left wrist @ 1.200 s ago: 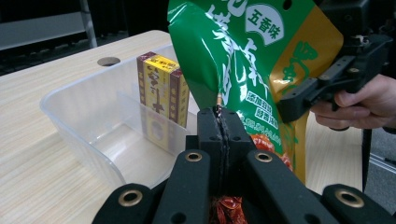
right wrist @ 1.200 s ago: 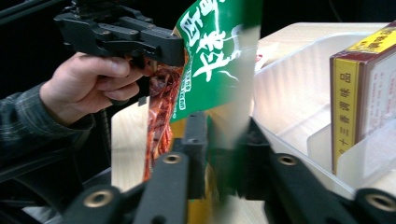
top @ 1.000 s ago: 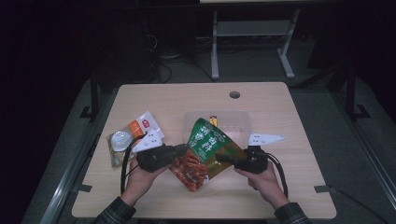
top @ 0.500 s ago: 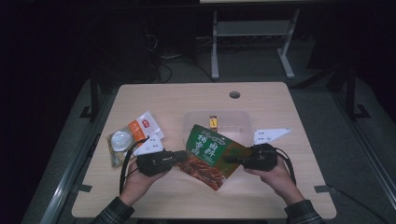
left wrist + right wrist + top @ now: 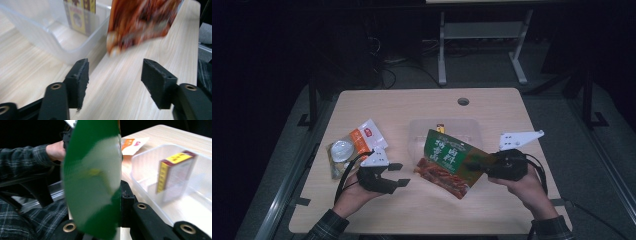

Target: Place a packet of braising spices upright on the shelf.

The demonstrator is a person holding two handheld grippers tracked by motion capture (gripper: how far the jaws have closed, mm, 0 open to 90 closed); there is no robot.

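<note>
A clear tub (image 5: 472, 131) holds one small box (image 5: 172, 176); right gripper (image 5: 482, 166) clamps a snack pouch (image 5: 447, 161), left gripper (image 5: 398, 174) jaws wide.

On the counter (image 5: 422, 107), the right claw (image 5: 478, 166) pinches the edge of a green snack bag (image 5: 447, 161), holding it tilted near the front edge before a clear plastic tub (image 5: 462, 129). The left claw (image 5: 398, 175) gapes apart near the front left corner, beside an orange packet (image 5: 362, 137).
</note>
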